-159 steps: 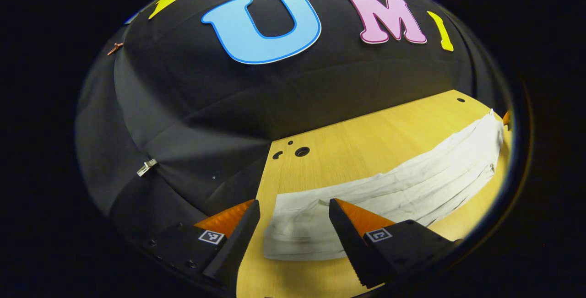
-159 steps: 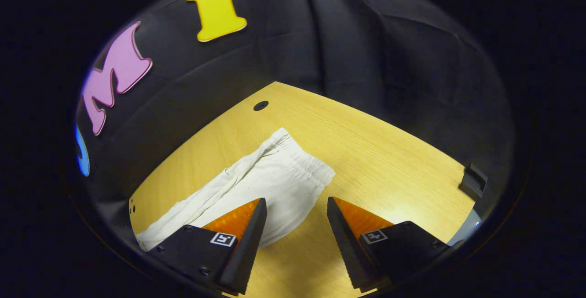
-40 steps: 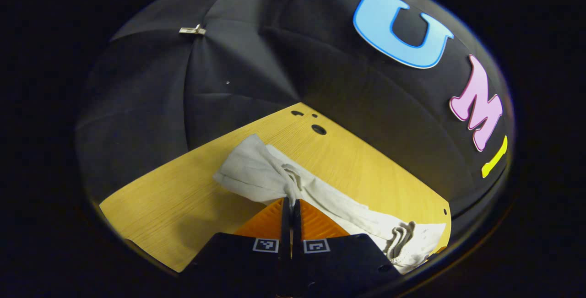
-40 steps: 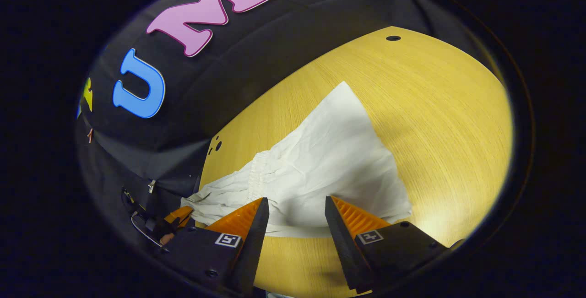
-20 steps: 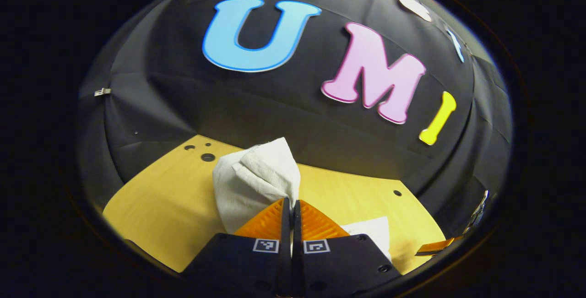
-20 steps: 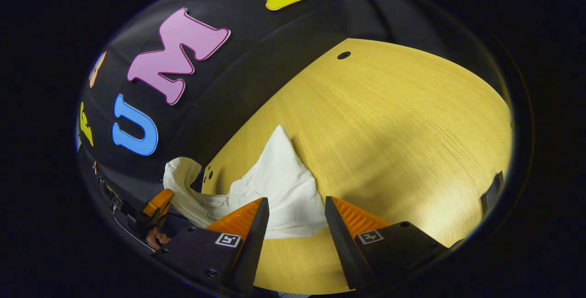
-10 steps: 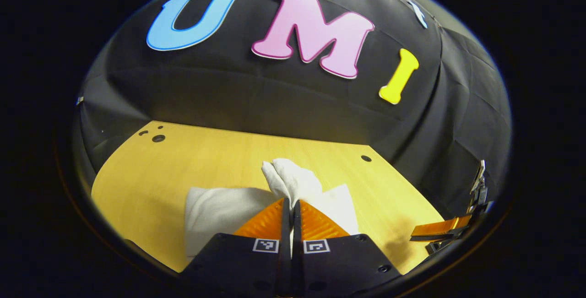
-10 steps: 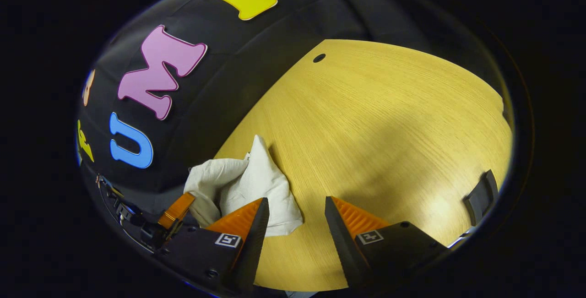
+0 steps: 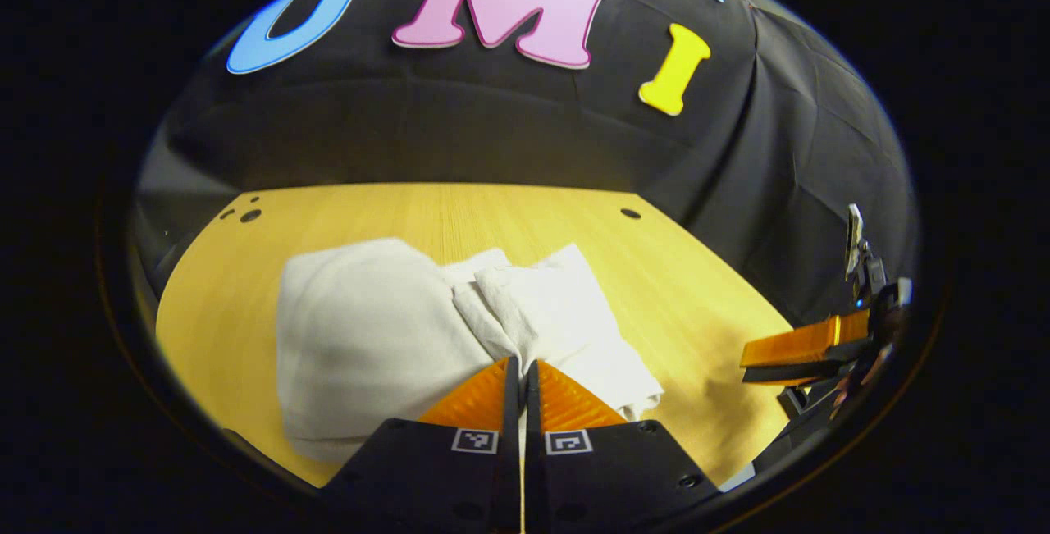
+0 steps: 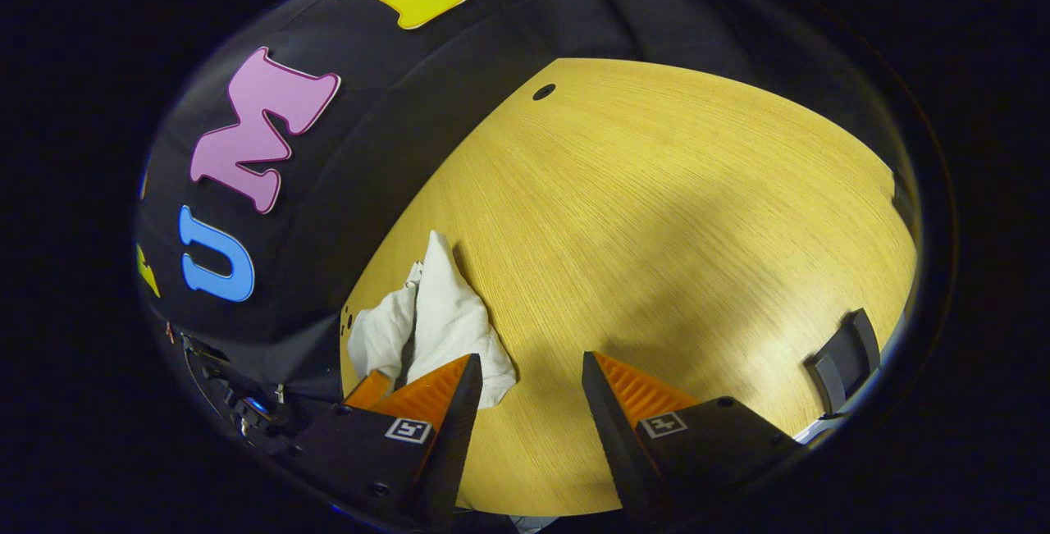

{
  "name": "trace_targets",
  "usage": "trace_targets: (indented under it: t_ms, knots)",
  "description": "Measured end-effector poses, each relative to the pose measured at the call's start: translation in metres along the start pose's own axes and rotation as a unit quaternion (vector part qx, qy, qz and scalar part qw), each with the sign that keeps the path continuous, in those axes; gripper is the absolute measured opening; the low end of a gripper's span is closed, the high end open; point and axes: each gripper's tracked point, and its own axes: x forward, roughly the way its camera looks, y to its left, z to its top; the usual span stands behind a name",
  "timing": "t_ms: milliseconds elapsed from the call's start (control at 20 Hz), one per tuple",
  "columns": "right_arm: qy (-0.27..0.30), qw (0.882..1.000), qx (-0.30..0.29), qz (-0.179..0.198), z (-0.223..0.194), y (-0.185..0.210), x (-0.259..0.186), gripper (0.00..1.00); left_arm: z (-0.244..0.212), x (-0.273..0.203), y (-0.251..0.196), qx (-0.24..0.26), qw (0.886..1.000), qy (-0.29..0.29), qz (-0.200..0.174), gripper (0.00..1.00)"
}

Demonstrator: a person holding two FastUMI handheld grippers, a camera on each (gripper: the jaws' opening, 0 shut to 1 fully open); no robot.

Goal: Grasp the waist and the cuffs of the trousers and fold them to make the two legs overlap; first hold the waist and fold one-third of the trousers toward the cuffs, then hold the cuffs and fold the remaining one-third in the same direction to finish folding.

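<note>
The white trousers (image 9: 369,329) lie in a folded bundle on the yellow wooden table (image 9: 705,304). My left gripper (image 9: 521,370) is shut on a pinch of the cuff end, which is laid over the right part of the bundle. In the right gripper view the trousers (image 10: 447,321) sit to the left of my right gripper (image 10: 525,386), which is open over bare table with nothing between its fingers. The left gripper (image 10: 369,390) peeks out there beside the cloth. In the left gripper view the right gripper (image 9: 808,349) hangs at the far right, apart from the trousers.
The table has small holes at its back corners (image 9: 630,213) (image 9: 250,215) (image 10: 543,92). A black bracket (image 10: 841,358) sits at the table's near right edge. The black cloth wall stands close behind the table.
My left gripper, still shut on the cuff end, has carried it across and down onto the folded bundle. The right gripper stays open and has drifted away from the cloth.
</note>
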Motion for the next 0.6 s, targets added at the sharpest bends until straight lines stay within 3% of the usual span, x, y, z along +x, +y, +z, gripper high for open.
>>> trace_targets:
  t_ms: [50,250,300,450,500,600]
  knots:
    - [0.002,1.000,-0.001,0.000,0.000,0.002,0.001,0.76,-0.008,0.001,-0.001,0.000,1.000,0.012,-0.004,0.04]
    - [0.010,1.000,-0.013,0.007,0.000,0.017,0.000,0.76,-0.015,0.001,-0.005,-0.030,0.999,0.031,-0.019,0.21]
    - [0.013,1.000,-0.016,0.011,-0.001,0.021,0.000,0.76,-0.014,0.000,-0.007,-0.038,0.998,0.037,-0.021,0.39]
    - [0.027,0.999,-0.023,0.020,-0.007,0.037,-0.003,0.76,-0.004,-0.008,-0.013,-0.052,0.998,0.037,-0.026,0.44]
    - [0.034,0.999,-0.025,0.025,-0.011,0.043,-0.005,0.76,0.000,-0.015,-0.014,-0.053,0.998,0.035,-0.025,0.65]
    - [0.041,0.998,-0.024,0.041,-0.015,0.062,-0.014,0.76,0.005,-0.027,-0.014,-0.053,0.998,0.032,-0.024,0.73]
